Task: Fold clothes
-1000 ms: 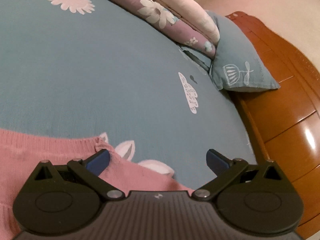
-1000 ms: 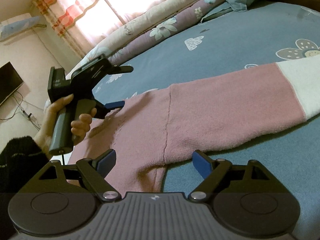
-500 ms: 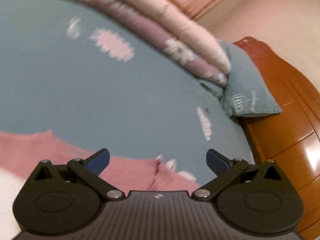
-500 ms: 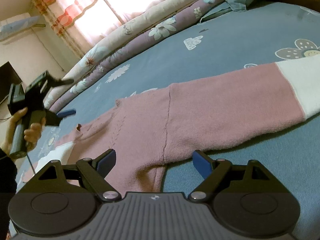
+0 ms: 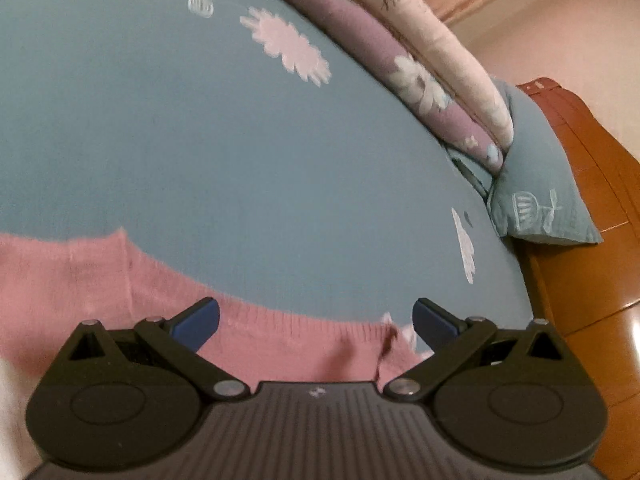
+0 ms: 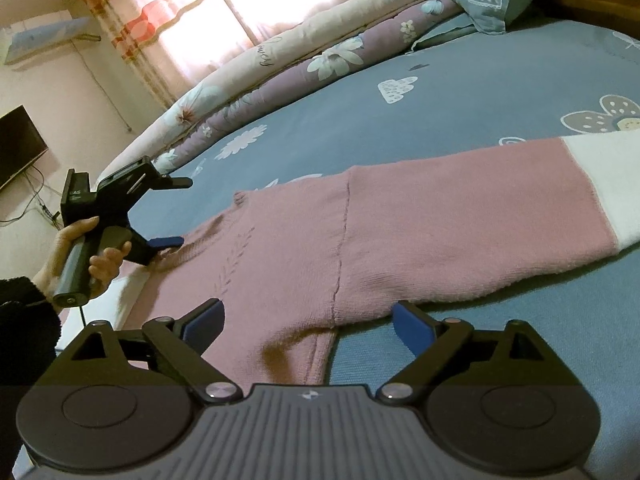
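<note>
A pink knit sweater (image 6: 400, 232) lies flat on the blue bed sheet (image 6: 460, 120), one sleeve stretched right and ending in a white cuff (image 6: 600, 184). My right gripper (image 6: 310, 324) hovers low over the sweater's near edge by the armpit. Its jaws are opening and the pads (image 6: 206, 322) touch no cloth. My left gripper (image 6: 180, 212), held in a hand (image 6: 76, 240), stands open at the sweater's left end near the collar. In the left wrist view the left gripper (image 5: 316, 324) is open just above the sweater's upper edge (image 5: 100, 272).
A rolled floral duvet (image 6: 320, 56) runs along the far side of the bed, with a blue pillow (image 5: 536, 184) and a wooden headboard (image 5: 592, 240) at its end. A TV (image 6: 16, 148), an air conditioner (image 6: 48, 38) and a curtained window (image 6: 224, 4) stand beyond.
The left gripper swung away to the left, then came partway back toward the sweater's collar, still open. The right gripper stayed put and its jaws spread slightly wider.
</note>
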